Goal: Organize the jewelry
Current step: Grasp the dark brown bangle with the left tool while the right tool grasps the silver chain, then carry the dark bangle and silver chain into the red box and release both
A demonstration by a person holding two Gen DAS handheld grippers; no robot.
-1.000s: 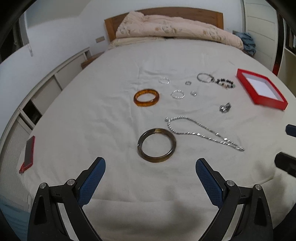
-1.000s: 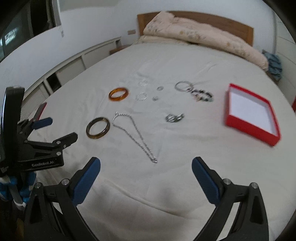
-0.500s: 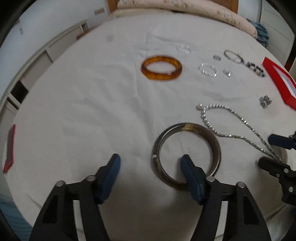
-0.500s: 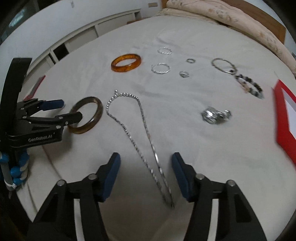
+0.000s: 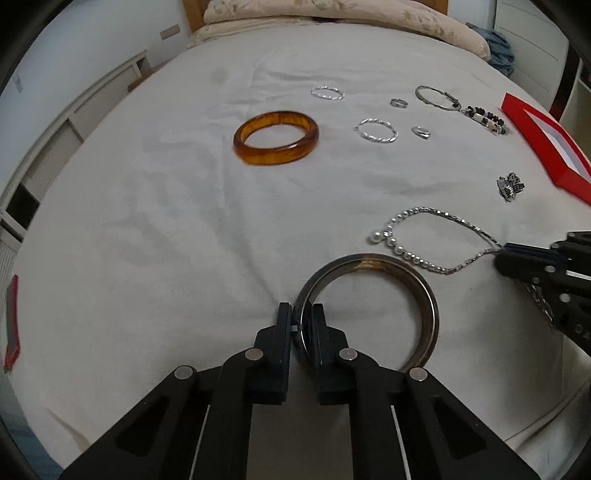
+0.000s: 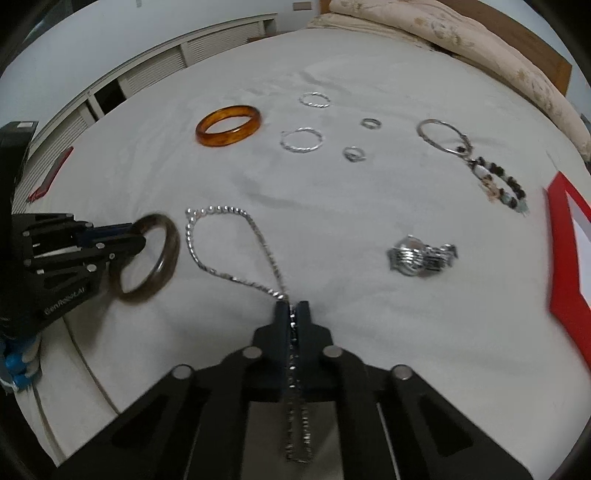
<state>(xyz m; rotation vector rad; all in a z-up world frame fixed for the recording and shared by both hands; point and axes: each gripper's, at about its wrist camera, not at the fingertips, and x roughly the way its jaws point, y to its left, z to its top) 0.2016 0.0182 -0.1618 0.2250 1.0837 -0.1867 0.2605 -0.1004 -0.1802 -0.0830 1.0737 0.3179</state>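
My left gripper is shut on the near-left rim of a dark brown bangle that lies on the white bed; the bangle also shows in the right wrist view. My right gripper is shut on a silver and pearl necklace, whose loop trails away over the sheet; the necklace also shows in the left wrist view. An amber bangle, silver hoops, small rings, a bead bracelet and a watch lie farther off.
A red open box with a white lining sits at the right edge of the bed. A folded quilt and wooden headboard are at the far end. White cabinets run along the left. A red flat object lies at the left edge.
Both grippers went from wide open to shut: the left closed on the dark bangle's rim, the right closed on the necklace. Both moved down and closer to the bed.
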